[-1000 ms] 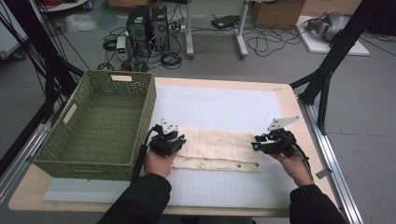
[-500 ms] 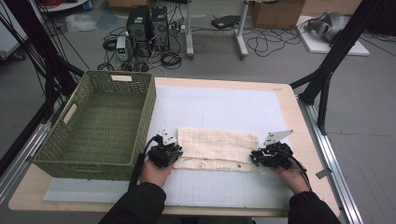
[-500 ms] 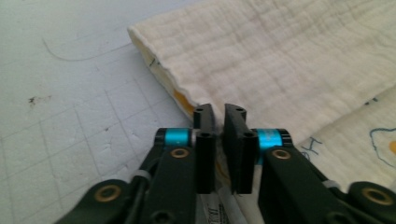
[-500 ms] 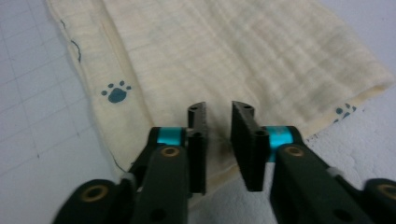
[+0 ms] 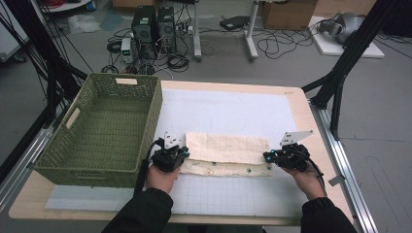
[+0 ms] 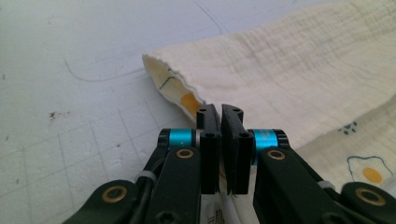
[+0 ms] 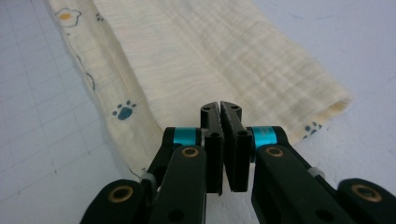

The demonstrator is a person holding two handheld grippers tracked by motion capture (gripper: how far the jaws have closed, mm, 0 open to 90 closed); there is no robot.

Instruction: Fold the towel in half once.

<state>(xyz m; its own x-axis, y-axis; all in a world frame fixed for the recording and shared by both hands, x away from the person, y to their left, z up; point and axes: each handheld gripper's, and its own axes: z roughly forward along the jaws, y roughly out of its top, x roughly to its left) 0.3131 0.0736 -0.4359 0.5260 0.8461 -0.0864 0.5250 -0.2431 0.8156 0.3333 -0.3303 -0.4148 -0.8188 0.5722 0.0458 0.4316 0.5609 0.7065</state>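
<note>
A cream cloth [image 5: 226, 148] printed with eggs and paw marks lies folded lengthwise on the white gridded mat [image 5: 233, 109]. A narrow strip of its lower layer shows along the near side. My left gripper [image 5: 185, 158] is at the cloth's left end. Its jaws have just been closing and now pinch the fold's corner [image 6: 220, 109], with cloth [image 6: 289, 70] stretching ahead. My right gripper [image 5: 266, 156] is at the right end. Its jaws have also just closed on the top layer [image 7: 219, 106] of the cloth [image 7: 196, 56].
An empty green woven basket [image 5: 155, 107] stands on the table's left part, close beside my left hand. The table's wooden edge [image 5: 311, 126] runs to the right of the mat. Black frame legs, cables and computers are on the floor behind.
Both grippers have settled slightly nearer and lower at the cloth's two ends, and their jaws have come together there. The cloth itself lies much as before.
</note>
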